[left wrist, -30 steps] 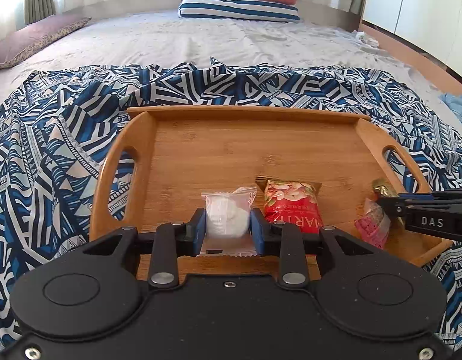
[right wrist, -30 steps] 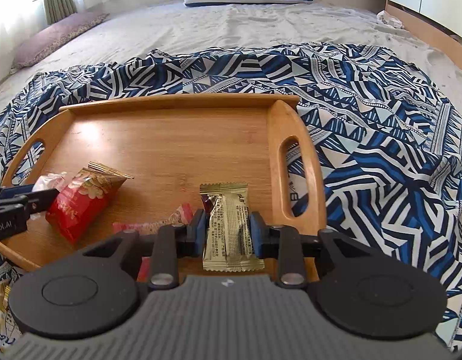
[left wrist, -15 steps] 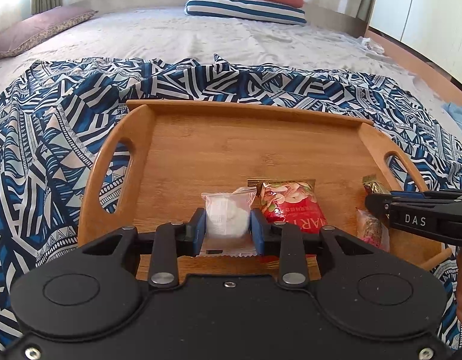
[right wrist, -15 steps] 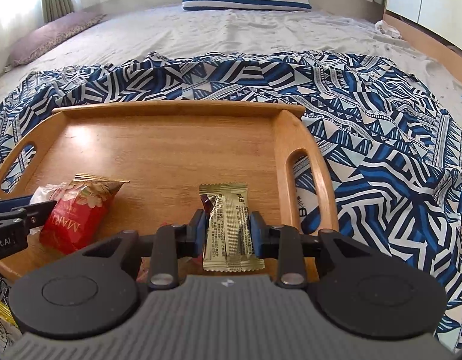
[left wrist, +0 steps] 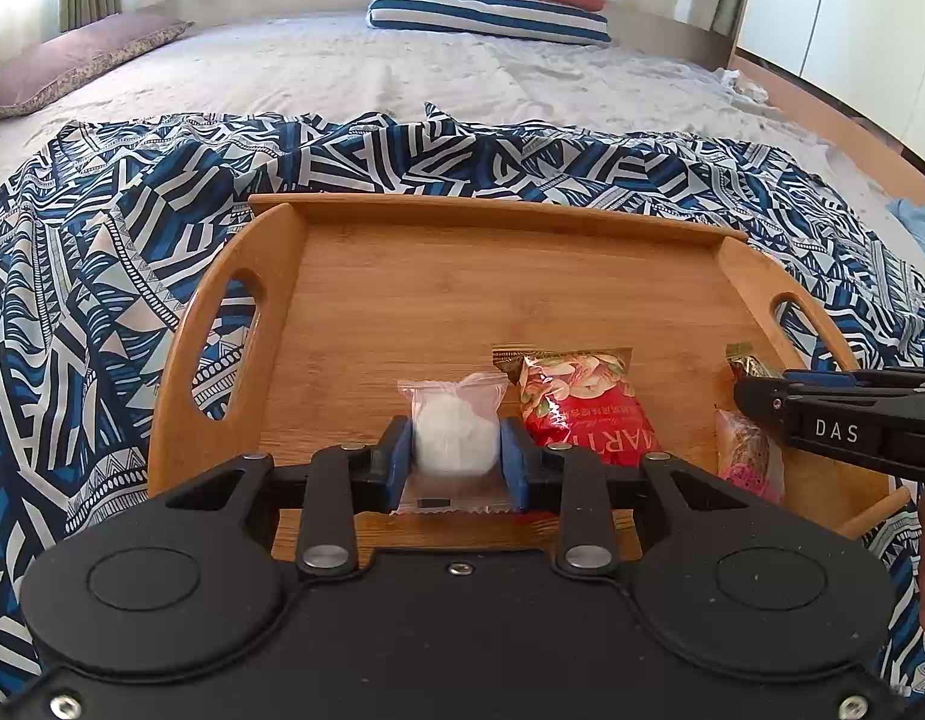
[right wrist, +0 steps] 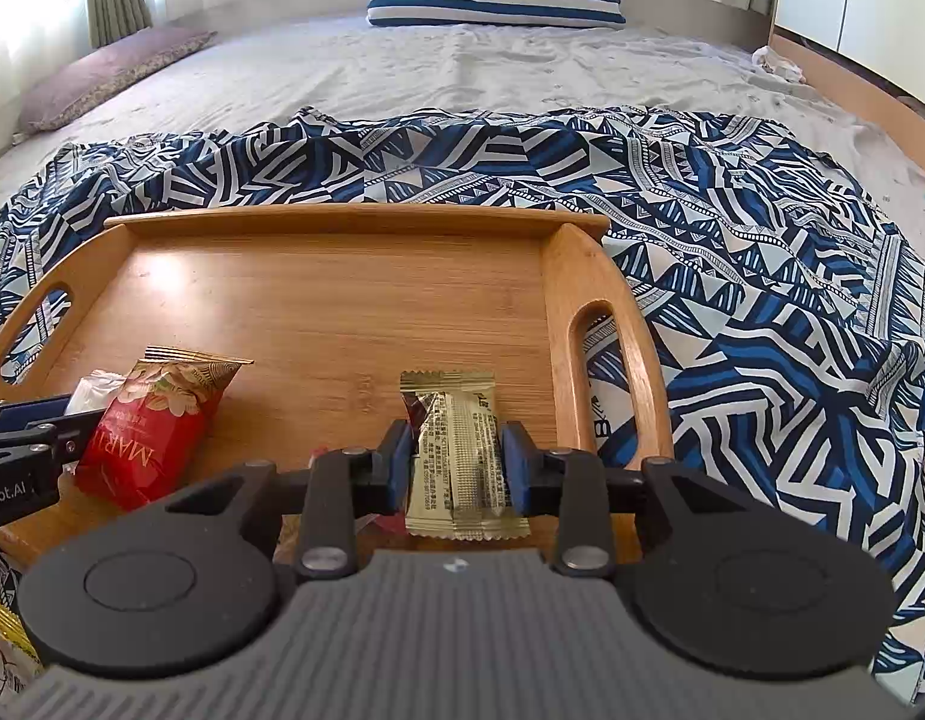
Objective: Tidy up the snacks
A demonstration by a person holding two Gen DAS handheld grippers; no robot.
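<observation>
- The left gripper (left wrist: 456,462) pinches a clear packet holding a white round snack (left wrist: 453,432) between its blue pads, low over the near edge of the wooden tray (left wrist: 462,216)
- The right gripper (right wrist: 459,468) has a gold foil snack packet (right wrist: 462,456) between its fingers; its jaws are opening, and whether the pads still press the packet is hard to judge
- That gold packet sits by the tray's right handle (right wrist: 606,360)
- A red nut bag (left wrist: 582,408) lies flat on the tray floor between the two grippers, just beside the white snack
- A pink packet (left wrist: 750,462) lies on the tray under the right gripper, partly hidden
- The tray rests on a blue and white patterned cloth (left wrist: 102,276) spread over a bed (left wrist: 402,66)
- A yellow packet (right wrist: 0,630) shows off the tray at the lower left of the right wrist view
</observation>
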